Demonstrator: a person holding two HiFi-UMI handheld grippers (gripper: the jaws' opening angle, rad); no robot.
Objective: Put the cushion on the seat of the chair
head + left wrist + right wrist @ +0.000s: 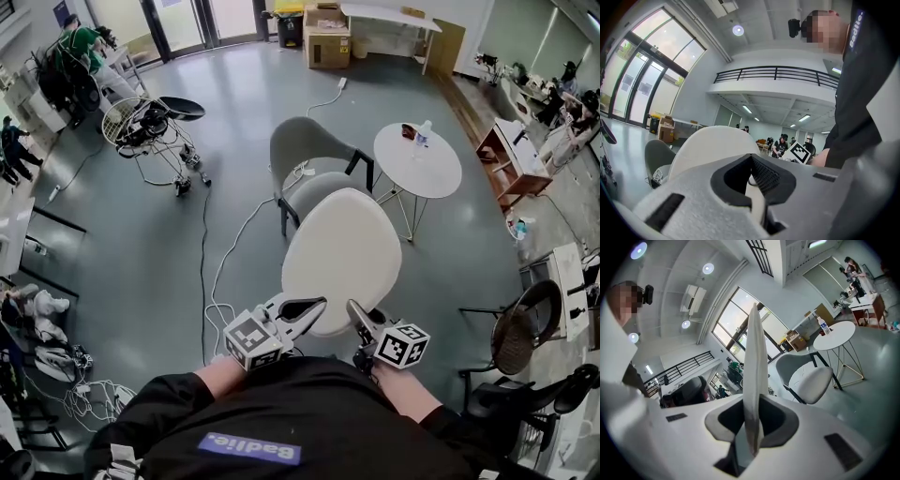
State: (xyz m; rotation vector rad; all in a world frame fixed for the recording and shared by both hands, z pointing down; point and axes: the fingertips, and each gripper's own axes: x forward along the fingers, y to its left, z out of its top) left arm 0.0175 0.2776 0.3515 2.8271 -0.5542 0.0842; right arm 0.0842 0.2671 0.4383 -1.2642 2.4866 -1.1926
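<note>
Cushion held in the air by both claws, in front of the chair.

The white, egg-shaped cushion (342,253) lies nearly flat with its broad face up. Its long axis runs straight away from the person toward the grey chair (309,150), and in the head view its far end overlaps the near part of the seat (319,190). The left claw (302,309) is clamped on the near edge at its left. The right claw (359,319) is clamped on the same edge just beside it, so the near rim sits thin between each pair of jaws. In the right gripper view the cushion shows edge-on as a narrow strip. The chair faces the person, with its back on the far side. A round white tabletop (441,173) stands just to the chair's right and carries a bottle (424,134).
</note>
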